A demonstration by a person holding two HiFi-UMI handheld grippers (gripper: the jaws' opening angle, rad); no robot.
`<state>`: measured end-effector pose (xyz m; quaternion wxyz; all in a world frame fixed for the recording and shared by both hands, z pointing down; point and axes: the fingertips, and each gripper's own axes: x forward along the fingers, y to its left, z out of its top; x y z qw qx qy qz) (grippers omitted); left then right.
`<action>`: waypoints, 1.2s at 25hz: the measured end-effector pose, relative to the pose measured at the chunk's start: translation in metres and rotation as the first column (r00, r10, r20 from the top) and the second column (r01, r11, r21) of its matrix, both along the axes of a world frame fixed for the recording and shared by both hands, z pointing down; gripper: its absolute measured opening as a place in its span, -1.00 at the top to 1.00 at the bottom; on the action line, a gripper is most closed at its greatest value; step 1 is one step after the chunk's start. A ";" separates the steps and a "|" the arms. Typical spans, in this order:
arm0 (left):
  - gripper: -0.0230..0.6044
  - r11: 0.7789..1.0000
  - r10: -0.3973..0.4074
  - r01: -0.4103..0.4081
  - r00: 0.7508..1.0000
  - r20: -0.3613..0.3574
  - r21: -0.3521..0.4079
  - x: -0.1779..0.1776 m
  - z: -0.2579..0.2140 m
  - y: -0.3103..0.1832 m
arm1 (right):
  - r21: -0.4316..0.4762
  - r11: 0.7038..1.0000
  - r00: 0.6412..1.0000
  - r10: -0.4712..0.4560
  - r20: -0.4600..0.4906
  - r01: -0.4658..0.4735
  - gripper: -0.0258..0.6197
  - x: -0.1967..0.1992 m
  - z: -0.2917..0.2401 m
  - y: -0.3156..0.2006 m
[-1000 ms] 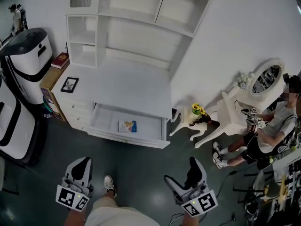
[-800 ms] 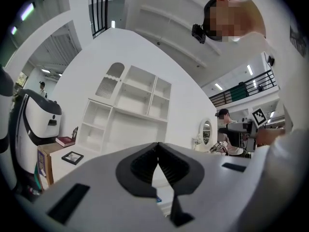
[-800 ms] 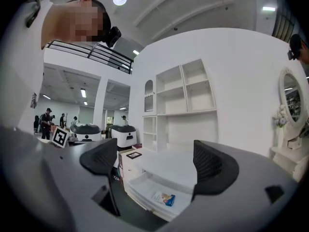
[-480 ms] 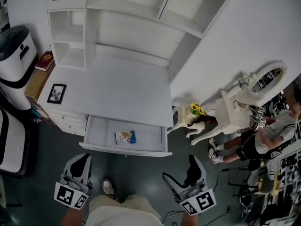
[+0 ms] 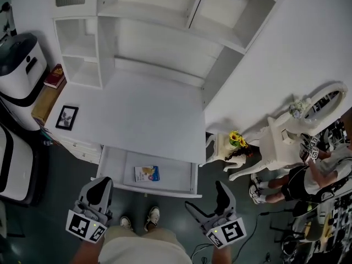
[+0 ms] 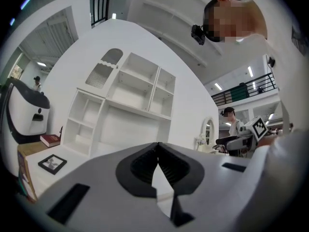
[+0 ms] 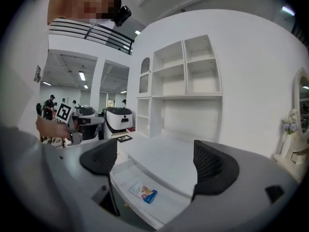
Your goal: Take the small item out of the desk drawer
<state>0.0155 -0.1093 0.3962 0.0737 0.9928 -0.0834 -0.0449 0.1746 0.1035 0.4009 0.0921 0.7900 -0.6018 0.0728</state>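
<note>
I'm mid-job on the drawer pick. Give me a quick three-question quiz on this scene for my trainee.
1. True or false: the drawer is shut.
2. Which tongs have their jaws apart? A: left tongs; B: right tongs; C: both.
3. Fill in: inside the drawer lies one small ___.
Key: 1 false, the drawer stands open. 2 B; the left tongs are closed. 3 packet.
</note>
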 end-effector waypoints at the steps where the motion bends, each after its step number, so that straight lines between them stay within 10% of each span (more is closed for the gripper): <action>1: 0.88 1.000 -0.011 0.011 1.000 0.004 0.015 0.003 -0.004 0.000 | -0.018 0.999 1.000 -0.028 0.003 0.028 -0.60 0.007 0.007 -0.007; 7: 0.88 0.990 -0.143 0.142 0.989 0.035 0.024 0.001 -0.008 -0.019 | -0.132 0.975 0.984 -0.177 0.010 0.176 -0.60 0.032 0.059 -0.052; 14: 0.88 0.959 -0.282 0.281 0.956 0.078 0.018 -0.016 0.005 -0.029 | -0.362 0.867 0.926 -0.376 -0.022 0.343 -0.60 0.037 0.150 -0.092; 30: 0.88 0.848 -0.525 0.529 0.836 0.162 0.019 -0.073 0.019 -0.021 | -0.651 0.484 0.726 -0.670 0.154 0.584 -0.60 0.018 0.337 -0.154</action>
